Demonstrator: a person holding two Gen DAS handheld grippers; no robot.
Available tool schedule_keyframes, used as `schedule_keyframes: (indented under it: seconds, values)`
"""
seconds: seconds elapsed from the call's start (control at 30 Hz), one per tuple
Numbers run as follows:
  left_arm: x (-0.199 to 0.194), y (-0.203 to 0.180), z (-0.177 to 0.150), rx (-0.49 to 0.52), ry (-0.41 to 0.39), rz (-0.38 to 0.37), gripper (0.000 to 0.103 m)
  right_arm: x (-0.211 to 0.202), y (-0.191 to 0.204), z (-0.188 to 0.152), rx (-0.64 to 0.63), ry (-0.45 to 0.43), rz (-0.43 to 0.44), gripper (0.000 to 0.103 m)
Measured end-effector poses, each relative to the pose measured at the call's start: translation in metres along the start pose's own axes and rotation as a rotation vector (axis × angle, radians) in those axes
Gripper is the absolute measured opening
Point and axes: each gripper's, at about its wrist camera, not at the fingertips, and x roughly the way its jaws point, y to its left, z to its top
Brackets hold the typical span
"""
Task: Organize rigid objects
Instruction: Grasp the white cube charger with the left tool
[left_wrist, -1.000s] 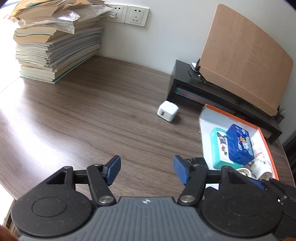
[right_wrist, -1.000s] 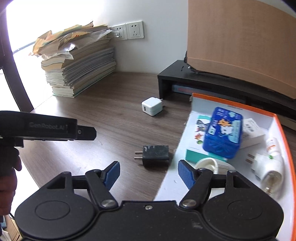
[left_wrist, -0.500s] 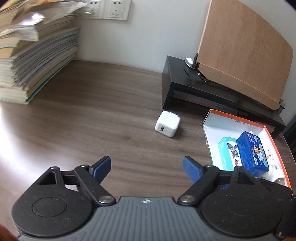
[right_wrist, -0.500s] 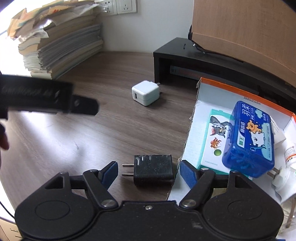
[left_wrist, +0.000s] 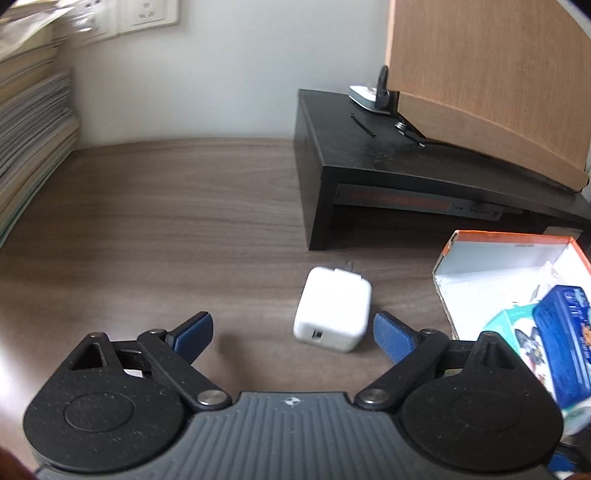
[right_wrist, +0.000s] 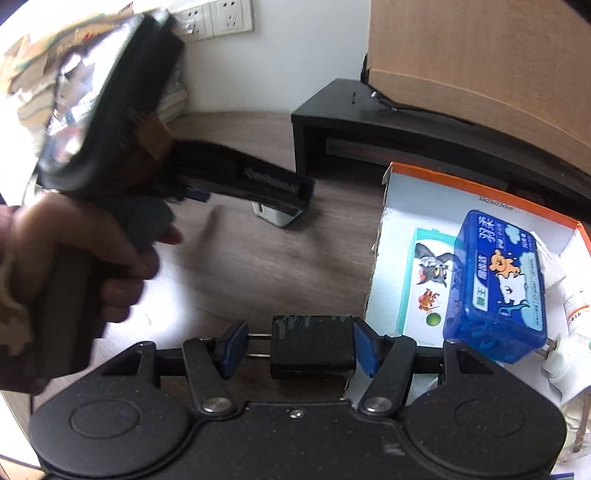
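Where pads close: black charger (right_wrist: 312, 346) between right tool (right_wrist: 300, 349)

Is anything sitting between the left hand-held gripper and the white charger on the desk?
Nothing visible. The white charger lies on bare desk just ahead of the open left hand-held gripper, nearer its right finger. The orange-rimmed box sits off to the right, clear of the approach.

Box wall (left_wrist: 445, 291) just R of charger (left_wrist: 332, 314).

Wooden desk (left_wrist: 155, 206) with white charger (left_wrist: 332, 314), black riser (left_wrist: 388, 173), orange-rimmed box (left_wrist: 491, 236).
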Motion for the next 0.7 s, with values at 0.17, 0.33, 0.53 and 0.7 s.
schedule_keyframes:
  seconds: [0.17, 0.33, 0.53, 0.7]
  values:
    - [0.013, -0.004, 0.004, 0.030, -0.018, 0.009, 0.084, -0.016, -0.005, 0.003, 0.039, -0.035, -0.010, 0.072]
    - [0.006, -0.011, 0.005, 0.060, -0.029, 0.013, 0.042, -0.030, -0.010, 0.005, 0.065, -0.070, -0.029, 0.072]
    - [-0.014, -0.011, -0.001, 0.019, -0.005, 0.020, 0.042, -0.046, -0.018, 0.005, 0.079, -0.106, -0.047, 0.072]
    - [-0.047, -0.017, -0.009, -0.016, -0.005, 0.024, 0.042, -0.066, -0.027, 0.003, 0.084, -0.147, -0.052, 0.072]
